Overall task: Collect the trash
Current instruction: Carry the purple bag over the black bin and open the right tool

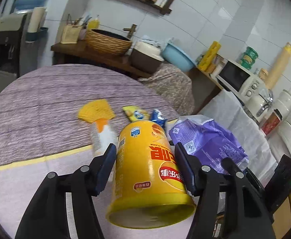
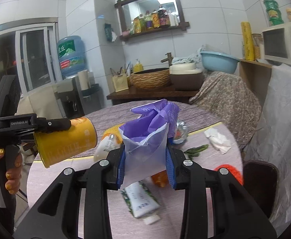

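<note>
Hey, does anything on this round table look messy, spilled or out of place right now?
Yes. Litter is strewn over the round table: a squeezed white tube, a crumpled white tissue, green vegetable scraps and small snack wrappers. Nothing looks wet or spilled.

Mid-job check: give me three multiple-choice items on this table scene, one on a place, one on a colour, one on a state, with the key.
1. Where is the crumpled white tissue?
A. on the table
B. in the blue basin
C. on the microwave

2. What colour is the bag between the right gripper's fingers?
A. green
B. purple
C. red

3. How is the yellow chip can now?
A. standing on the table
B. lying beside the sink
C. held off the table by the left gripper

Key: 1 A, it lies on the tablecloth at the right; 2 B, purple plastic shows in both views; 3 C, the fingers clamp its sides in mid-air.
</note>
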Available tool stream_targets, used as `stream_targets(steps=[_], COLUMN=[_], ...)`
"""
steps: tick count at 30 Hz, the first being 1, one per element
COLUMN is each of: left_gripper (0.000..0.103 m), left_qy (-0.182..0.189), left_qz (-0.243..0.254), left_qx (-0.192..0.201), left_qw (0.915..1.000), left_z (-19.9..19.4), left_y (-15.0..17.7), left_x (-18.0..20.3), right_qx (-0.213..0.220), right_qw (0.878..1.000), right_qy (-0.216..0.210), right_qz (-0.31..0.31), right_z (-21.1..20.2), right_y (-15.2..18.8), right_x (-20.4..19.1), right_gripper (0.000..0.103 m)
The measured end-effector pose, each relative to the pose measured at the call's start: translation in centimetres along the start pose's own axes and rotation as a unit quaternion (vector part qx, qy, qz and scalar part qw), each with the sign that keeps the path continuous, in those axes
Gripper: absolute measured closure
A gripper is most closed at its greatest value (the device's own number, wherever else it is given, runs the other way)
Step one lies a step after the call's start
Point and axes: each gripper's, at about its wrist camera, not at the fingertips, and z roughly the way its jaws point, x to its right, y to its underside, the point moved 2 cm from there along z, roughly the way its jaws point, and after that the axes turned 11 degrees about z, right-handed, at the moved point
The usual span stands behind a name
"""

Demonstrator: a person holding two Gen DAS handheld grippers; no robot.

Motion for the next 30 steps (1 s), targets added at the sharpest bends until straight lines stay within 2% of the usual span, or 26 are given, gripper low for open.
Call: stream_targets(steps=[4, 8, 12, 14, 16, 17, 18, 20, 22, 24, 25, 26, 27, 28, 29, 30], left_gripper=[0.045, 0.046, 0.048, 0.051, 0.084, 0.096, 0.096, 0.096, 0.096, 0.096, 0.096, 0.096, 0.093, 0.089, 0.069, 0.043], left_qy=[0.024, 0.058, 0.083, 0.095, 0.110, 0.119, 0.129, 0.115, 0.107, 0.103, 0.106, 0.107, 0.105, 0.097, 0.086, 0.081], left_qz=[0.025, 0.031, 0.056, 0.072, 0.086, 0.090, 0.091, 0.095, 0.087, 0.080, 0.082, 0.083, 0.090, 0.102, 0.115, 0.119], left_qx=[-0.008, -0.014, -0.019, -0.026, -0.034, -0.043, -0.053, -0.062, -0.067, -0.081, -0.092, -0.101, -0.106, -0.112, -0.121, -0.126], left_qw=[0.9994, 0.9977, 0.9948, 0.9925, 0.9897, 0.9879, 0.9860, 0.9869, 0.9882, 0.9882, 0.9868, 0.9857, 0.9847, 0.9837, 0.9823, 0.9816], left_z=[2.4, 4.7, 6.7, 8.0, 9.3, 10.1, 11.2, 13.3, 15.2, 16.4, 17.0, 17.1, 17.0, 16.7, 16.1, 15.4], left_y=[-1.4, -2.5, -3.3, -3.5, -3.6, -3.6, -3.5, -3.1, -2.7, -2.0, -1.6, -1.1, -0.7, -0.5, -0.1, 0.4], left_x=[2.8, 5.6, 9.0, 11.0, 13.2, 14.1, 15.2, 16.4, 16.9, 16.9, 17.0, 16.9, 16.8, 16.8, 16.6, 16.5], right_qx=[0.026, 0.043, 0.047, 0.030, -0.003, -0.015, -0.027, -0.049, -0.098, -0.097, -0.100, -0.109, -0.112, -0.109, -0.107, -0.112], right_qw=[0.999, 0.992, 0.977, 0.968, 0.958, 0.953, 0.948, 0.940, 0.931, 0.915, 0.909, 0.904, 0.902, 0.900, 0.900, 0.901], right_qy=[0.039, 0.103, 0.188, 0.223, 0.249, 0.260, 0.270, 0.286, 0.294, 0.323, 0.320, 0.299, 0.296, 0.313, 0.325, 0.331], right_qz=[0.014, 0.053, 0.087, 0.114, 0.141, 0.153, 0.165, 0.182, 0.192, 0.221, 0.250, 0.284, 0.293, 0.283, 0.270, 0.256], right_z=[-1.6, -2.7, -2.5, -1.8, -0.3, 0.4, 1.1, 3.3, 6.5, 8.0, 8.4, 9.1, 9.6, 9.8, 10.0, 10.3], right_y=[-1.3, -2.5, -2.5, -1.8, -0.2, 0.7, 1.6, 3.9, 7.1, 9.9, 10.7, 11.7, 12.2, 12.3, 12.2, 12.1], right_x=[3.5, 9.5, 16.8, 21.1, 25.2, 26.8, 28.5, 31.4, 34.0, 35.7, 36.1, 36.3, 36.0, 35.6, 35.7, 35.9], right_gripper=[0.069, 0.069, 0.069, 0.069, 0.069, 0.069, 0.069, 0.068, 0.069, 0.068, 0.068, 0.068, 0.068, 0.068, 0.068, 0.067])
